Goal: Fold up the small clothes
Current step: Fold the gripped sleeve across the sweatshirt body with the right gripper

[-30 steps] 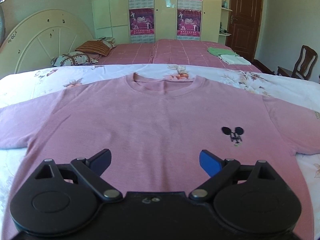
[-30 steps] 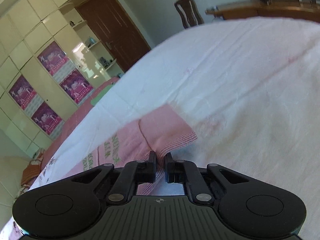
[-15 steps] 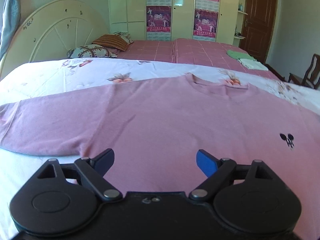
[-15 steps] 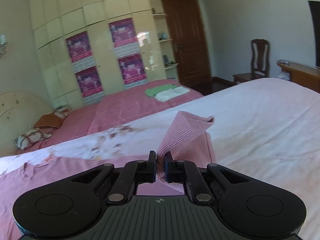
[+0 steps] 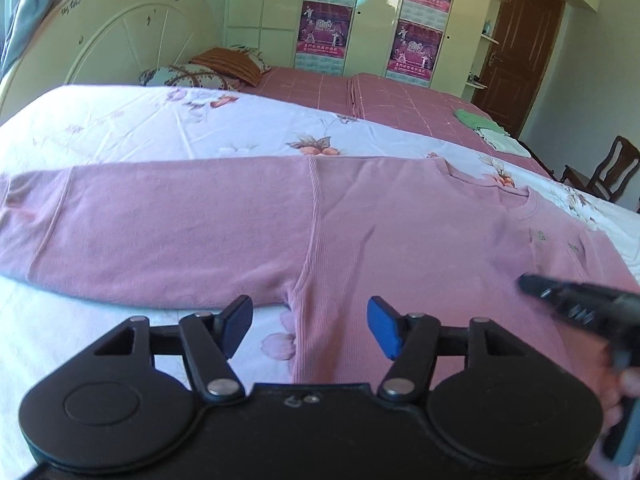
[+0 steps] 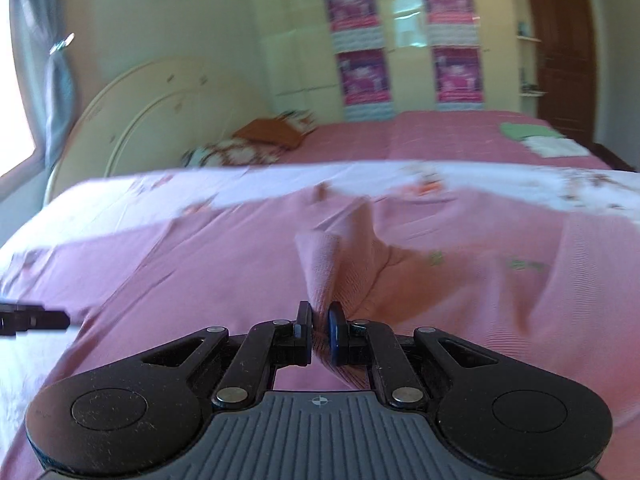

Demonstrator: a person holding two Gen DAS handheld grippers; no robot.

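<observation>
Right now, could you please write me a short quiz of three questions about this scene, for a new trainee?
1. True or false: the right gripper is shut on a fold of the pink shirt.
2. What lies under the left gripper? A) a green towel B) the shirt's underarm, where sleeve meets body C) a pillow
3. Fill in: the shirt lies spread on a white sheet printed with ____.

Key
1. True: the pads pinch a raised cone of pink cloth.
2. B: the jaws are closing above it, and the pads do not press on anything.
3. Flowers.
</observation>
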